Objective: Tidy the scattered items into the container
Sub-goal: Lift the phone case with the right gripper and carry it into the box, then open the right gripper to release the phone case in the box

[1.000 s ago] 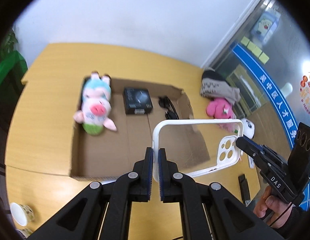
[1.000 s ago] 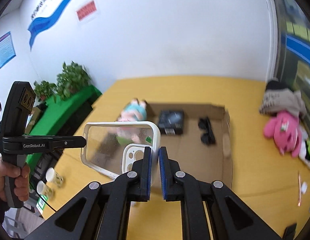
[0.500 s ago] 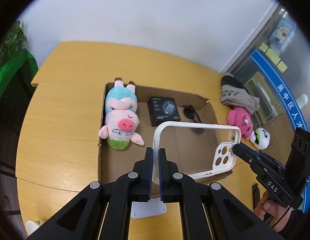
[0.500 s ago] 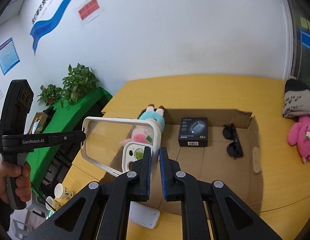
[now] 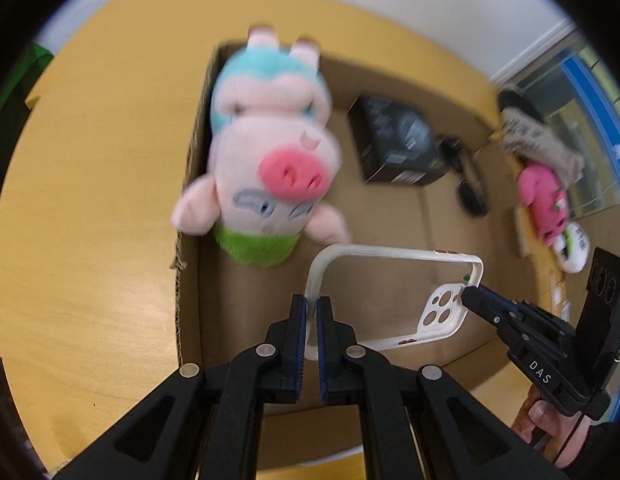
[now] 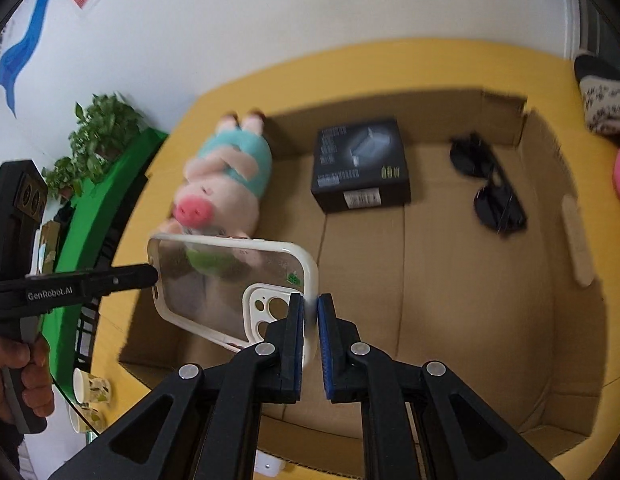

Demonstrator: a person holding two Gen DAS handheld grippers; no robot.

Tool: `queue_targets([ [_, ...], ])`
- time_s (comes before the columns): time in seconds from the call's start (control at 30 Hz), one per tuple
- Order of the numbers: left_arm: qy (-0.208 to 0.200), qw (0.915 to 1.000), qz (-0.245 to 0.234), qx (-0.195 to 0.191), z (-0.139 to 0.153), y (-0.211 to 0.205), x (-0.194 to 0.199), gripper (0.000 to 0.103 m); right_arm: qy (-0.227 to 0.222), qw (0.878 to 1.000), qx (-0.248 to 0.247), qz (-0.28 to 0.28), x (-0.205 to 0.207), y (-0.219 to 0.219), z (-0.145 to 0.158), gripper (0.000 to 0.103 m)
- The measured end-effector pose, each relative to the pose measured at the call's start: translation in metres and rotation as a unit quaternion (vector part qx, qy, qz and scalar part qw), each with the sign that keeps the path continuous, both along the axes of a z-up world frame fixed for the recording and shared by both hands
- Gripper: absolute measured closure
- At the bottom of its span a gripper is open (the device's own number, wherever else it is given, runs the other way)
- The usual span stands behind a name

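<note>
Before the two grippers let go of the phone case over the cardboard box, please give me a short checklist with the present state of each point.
1. Left gripper shut on phone case rim: ok.
2. Right gripper shut on the camera end: ok.
3. Case above the cardboard box: ok.
4. Bare floor beneath the case: ok.
5. Apart from pig plush, black box, sunglasses: ok.
6. Case height above floor: cannot tell.
</note>
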State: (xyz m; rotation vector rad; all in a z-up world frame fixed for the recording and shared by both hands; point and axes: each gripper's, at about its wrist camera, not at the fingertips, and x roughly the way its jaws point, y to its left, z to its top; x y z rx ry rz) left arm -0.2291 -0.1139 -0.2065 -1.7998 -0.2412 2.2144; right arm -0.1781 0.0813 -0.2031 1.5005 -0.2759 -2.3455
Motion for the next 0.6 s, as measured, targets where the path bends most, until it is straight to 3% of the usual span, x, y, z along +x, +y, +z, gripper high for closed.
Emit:
queue_targets([
  [0.23, -0.051, 0.9981, -0.012, -0.032, -0.047, 0.005, 0.001, 0.099, -0.079, 0.996, 0.031, 0.018, -0.008, -0.012, -0.071, 0.095],
  [0.43, -0.061, 0.9955, -0.018, -0.071, -0.05, 0.006, 0.008, 0.098, -0.098, 0.994, 0.03, 0.038, -0.012, -0.019, -0.082, 0.092],
  [0.53, -0.06, 0.9956, -0.013, -0.071, -0.044, 0.003, 0.012, 0.087, -0.111, 0.992, 0.026, 0.046, -0.011, -0.021, -0.083, 0.091],
  [0.6, -0.051, 0.9959, -0.011, -0.074, -0.031, 0.003, 0.019, 0.074, -0.116, 0.992, 0.03, 0.049, -0.008, -0.022, -0.079, 0.087],
])
